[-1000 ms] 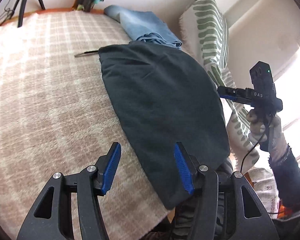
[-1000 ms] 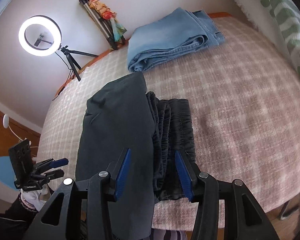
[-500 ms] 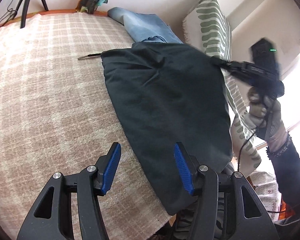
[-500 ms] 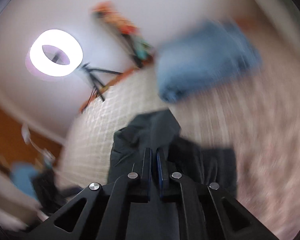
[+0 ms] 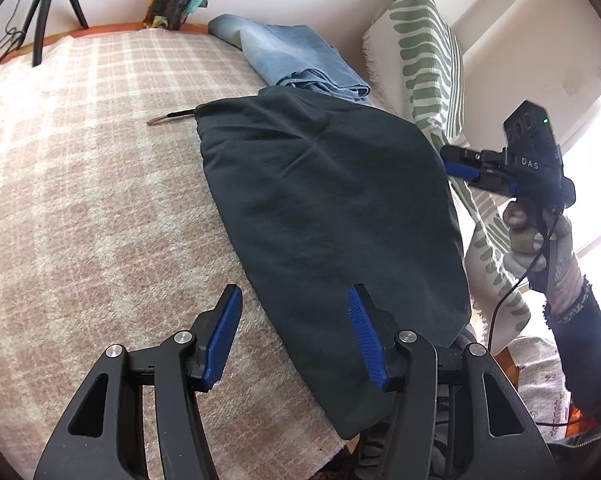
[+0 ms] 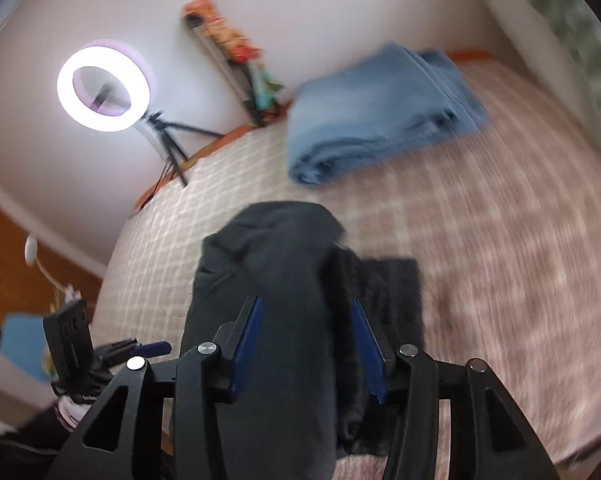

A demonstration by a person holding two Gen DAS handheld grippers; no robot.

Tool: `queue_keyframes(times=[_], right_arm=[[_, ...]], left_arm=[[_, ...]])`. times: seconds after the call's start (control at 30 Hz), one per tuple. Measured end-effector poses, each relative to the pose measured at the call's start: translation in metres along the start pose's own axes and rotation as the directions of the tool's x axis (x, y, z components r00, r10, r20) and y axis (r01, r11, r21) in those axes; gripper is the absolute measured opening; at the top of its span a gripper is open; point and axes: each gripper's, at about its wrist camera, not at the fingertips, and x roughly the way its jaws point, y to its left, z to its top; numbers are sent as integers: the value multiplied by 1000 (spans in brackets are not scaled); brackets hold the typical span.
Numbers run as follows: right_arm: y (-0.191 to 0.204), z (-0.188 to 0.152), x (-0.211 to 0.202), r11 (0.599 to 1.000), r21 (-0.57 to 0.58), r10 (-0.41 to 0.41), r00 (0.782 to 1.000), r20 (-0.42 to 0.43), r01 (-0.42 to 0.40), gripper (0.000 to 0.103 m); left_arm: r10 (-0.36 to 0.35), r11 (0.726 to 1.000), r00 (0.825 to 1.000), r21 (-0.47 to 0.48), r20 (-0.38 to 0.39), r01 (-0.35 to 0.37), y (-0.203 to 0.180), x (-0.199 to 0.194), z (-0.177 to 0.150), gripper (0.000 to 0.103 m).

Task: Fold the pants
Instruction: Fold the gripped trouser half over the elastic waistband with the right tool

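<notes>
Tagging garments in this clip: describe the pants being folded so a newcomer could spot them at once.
Start at the checked beige blanket that covers the surface. The dark pants lie along its near edge, one end hanging over it. Unlike the folded blue jeans behind them, they are near-black and spread wide.

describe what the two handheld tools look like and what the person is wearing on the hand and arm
Both tools, left tool and right tool, are black with blue ribbed pads and silver pivot bolts. The right one carries a black box marked DAS with a green light and a black cable. The person wears a pale glove and a dark sleeve.
</notes>
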Motion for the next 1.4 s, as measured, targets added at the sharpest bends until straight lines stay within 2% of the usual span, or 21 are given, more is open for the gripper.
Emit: queue_keyframes(times=[0.07, 0.13, 0.27, 0.37, 0.43, 0.5, 0.53, 0.57, 0.6, 0.67, 0.73, 0.83, 0.9, 1.0, 1.03, 1.1, 1.13, 1.17, 1.2, 1.27, 1.4], right_arm=[[-8, -1, 7, 992, 63, 113, 993, -36, -111, 35], [-8, -1, 18, 970, 107, 223, 974, -45, -217, 31], [22, 5, 37, 965, 42, 261, 964, -56, -259, 31], [39, 10, 49, 980, -22, 198, 979, -50, -199, 32], [31, 14, 53, 985, 9, 173, 985, -20, -173, 35], [16, 20, 52, 979, 79, 185, 982, 21, -187, 35], [10, 22, 51, 973, 111, 198, 979, 47, -202, 25], [6, 24, 49, 971, 122, 197, 978, 62, -203, 11], [7, 25, 46, 977, 109, 177, 981, 74, -185, 6], [16, 27, 39, 991, 29, 129, 988, 87, -132, 2], [29, 28, 38, 995, -100, -9, 998, 63, 15, 1], [24, 27, 44, 980, -151, -129, 991, 13, 130, 1], [12, 26, 44, 976, -145, -162, 987, 9, 161, 1], [-6, 26, 37, 984, -101, -147, 989, 23, 149, 0], [-9, 25, 33, 985, -90, -146, 989, 28, 148, 5], [-11, 22, 24, 978, -79, -193, 980, 42, 195, 30], [-10, 18, 17, 971, -89, -219, 974, 57, 224, 48], [-9, 16, 14, 969, -98, -220, 974, 58, 225, 55], [-7, 13, 11, 970, -104, -216, 975, 52, 220, 57], [-8, 6, 4, 974, -96, -203, 979, 32, 205, 76], [-8, 0, 5, 977, -116, -181, 983, -7, 179, 85]], left_arm=[[0, 1000, 1000, 2, -5, 0, 0, 1, 0, 54], [1, 1000, 1000, 2, -8, -1, 0, 2, 0, 54], [-1, 1000, 1000, 6, -9, 1, -3, 3, 1, 54], [-1, 1000, 1000, 16, -10, 1, -5, 3, 1, 54], [3, 1000, 1000, 24, -9, -3, -6, 2, 0, 54], [5, 1000, 1000, 28, -8, -5, -6, 3, 0, 54], [7, 1000, 1000, 27, -6, -7, -6, 2, -1, 54], [8, 1000, 1000, 23, -4, -8, -5, 2, 0, 54], [6, 1000, 1000, 17, -2, -6, -5, 2, 0, 54], [5, 1000, 1000, 12, 2, -5, -2, 1, 0, 54], [5, 1000, 1000, 3, -2, -5, 0, 2, 0, 54], [2, 1000, 1000, -15, -4, -2, 2, 4, 1, 54], [-3, 1000, 1000, -28, -5, 3, 3, 5, 2, 54], [-8, 998, 1000, -56, -11, 8, 6, 7, 4, 54], [-11, 998, 1000, -65, -12, 11, 7, 8, 5, 54], [-17, 996, 1000, -86, -11, 15, 9, 9, 8, 54], [-19, 996, 1000, -93, -11, 18, 9, 10, 9, 54], [-29, 994, 1000, -108, -10, 28, 11, 11, 11, 54], [-35, 992, 999, -118, -8, 34, 12, 12, 13, 54], [-38, 989, 999, -145, -6, 37, 15, 17, 18, 54], [-60, 980, 998, -191, -14, 57, 17, 28, 22, 54]])
